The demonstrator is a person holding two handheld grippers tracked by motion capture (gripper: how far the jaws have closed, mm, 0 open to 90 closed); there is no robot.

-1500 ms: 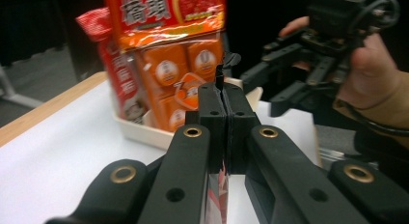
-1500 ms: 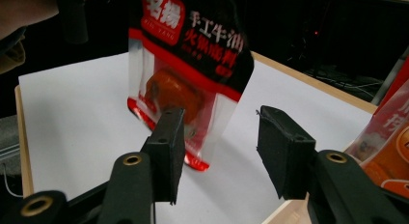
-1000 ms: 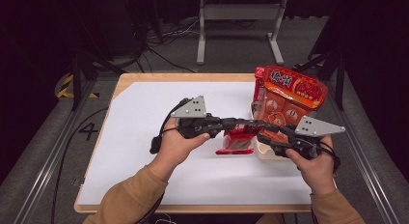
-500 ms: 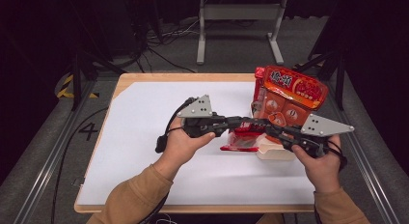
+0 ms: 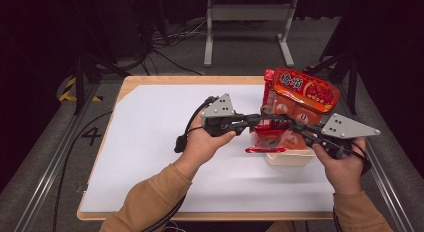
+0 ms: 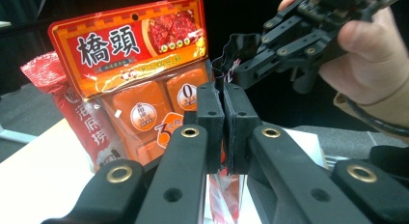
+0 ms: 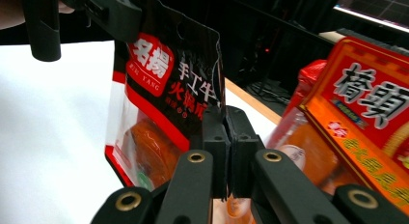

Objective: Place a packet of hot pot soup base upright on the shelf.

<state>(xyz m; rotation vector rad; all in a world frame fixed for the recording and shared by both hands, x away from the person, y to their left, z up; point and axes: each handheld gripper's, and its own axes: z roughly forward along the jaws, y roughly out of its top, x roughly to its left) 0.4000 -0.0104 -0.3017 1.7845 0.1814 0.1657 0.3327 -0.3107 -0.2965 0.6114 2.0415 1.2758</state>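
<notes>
I have both tongs, left (image 5: 260,123) and right (image 5: 292,126), clamped on the black sauce pouch (image 7: 164,89) held above the tub (image 5: 287,157); I'd keep them close and pull apart evenly to tear it

White-topped table (image 5: 150,157), pale tub (image 5: 287,157) on it

High view: above near edge, looks forward and down over table (image 5: 150,157). Both gripper views sit close, probably facing inward; all share orange packet (image 5: 305,92) (image 6: 140,69) (image 7: 371,118).
</notes>
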